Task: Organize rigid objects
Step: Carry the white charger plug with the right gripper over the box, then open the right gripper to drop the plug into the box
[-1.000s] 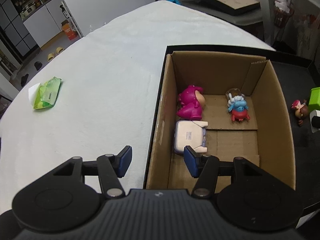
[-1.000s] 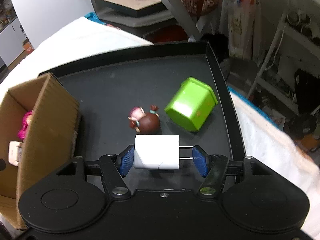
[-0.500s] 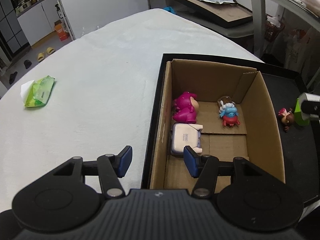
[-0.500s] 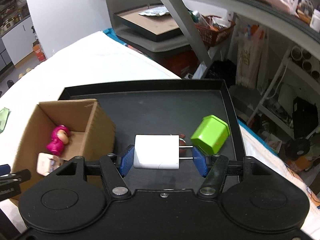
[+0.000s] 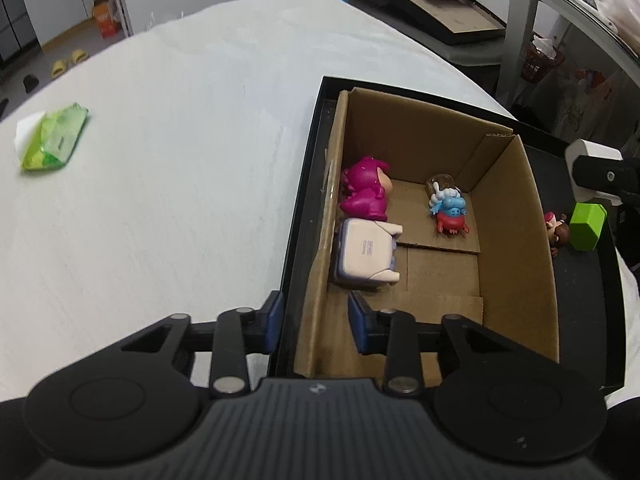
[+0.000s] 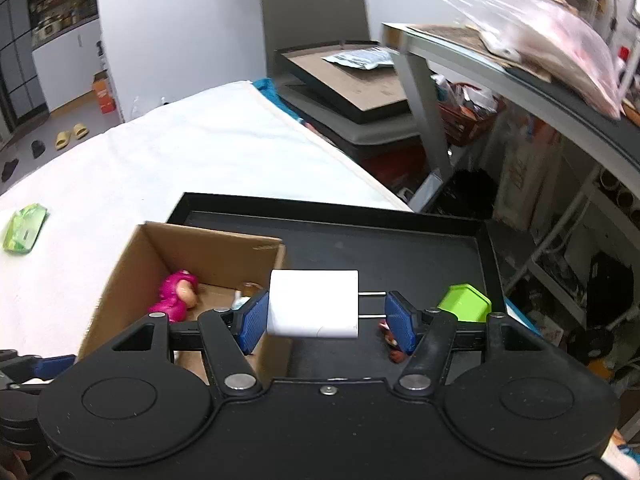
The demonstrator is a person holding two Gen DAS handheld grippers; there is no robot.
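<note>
Now, step: right gripper (image 6: 326, 316) clenched on white charger (image 6: 314, 304), carrying toward cardboard box (image 5: 512, 216).
Left gripper (image 5: 314, 322): closing astride box wall, not yet pinching.
Next: lower charger into box, release.

A cardboard box (image 5: 512, 240) stands on the tray's (image 6: 400, 240) left part, three figurines (image 5: 450, 208) inside it.

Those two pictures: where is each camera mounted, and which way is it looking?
Left wrist view: sits on the left tongs, looking down into the cardboard box; its closing jaws straddle the box's left wall.
Right wrist view: sits on the right tongs, looking across the black tray; its jaws clamp a white charger.
Both show the box, pink figurine, green block and tray.
</note>
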